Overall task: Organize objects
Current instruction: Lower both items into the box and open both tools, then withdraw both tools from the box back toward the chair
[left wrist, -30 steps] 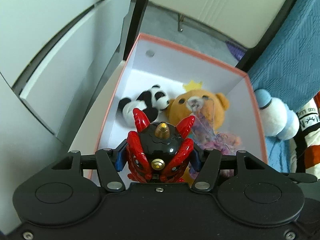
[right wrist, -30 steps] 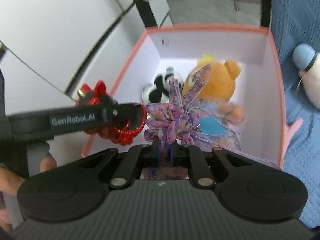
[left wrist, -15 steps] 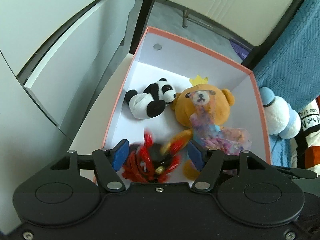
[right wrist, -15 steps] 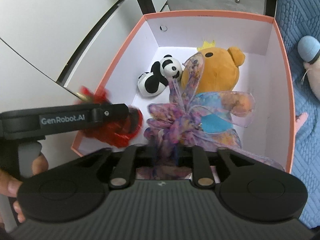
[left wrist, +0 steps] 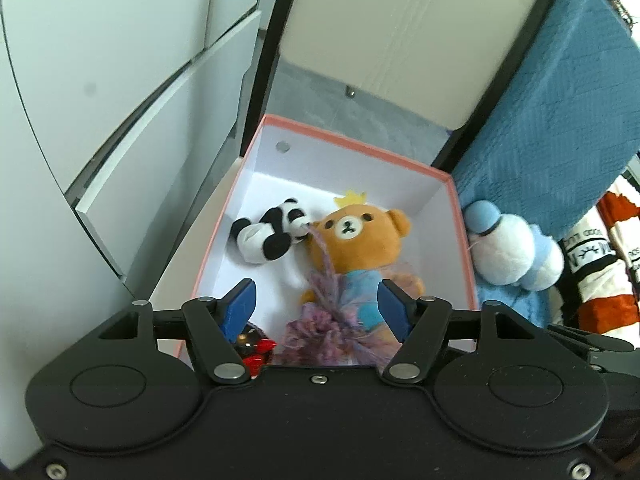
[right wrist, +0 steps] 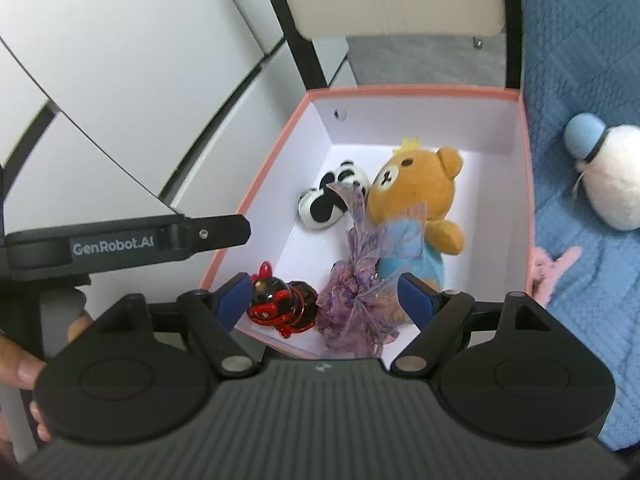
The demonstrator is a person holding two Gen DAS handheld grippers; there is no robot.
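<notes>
A white box with a pink rim holds a panda plush, a brown bear plush, a purple ribbon bundle and a red-and-black toy figure. My left gripper is open and empty above the box's near side. My right gripper is open and empty above the ribbon bundle and the toy figure. The left gripper's side also shows in the right wrist view.
A white-and-blue plush lies on a blue blanket right of the box. An orange-and-white striped item lies further right. White cabinet fronts stand to the left. A pink item lies by the box's right wall.
Both grippers opened and pulled back upward. The red-and-black toy figure dropped from the left gripper into the box, and the purple ribbon bundle left the right gripper and lies on the bear.
</notes>
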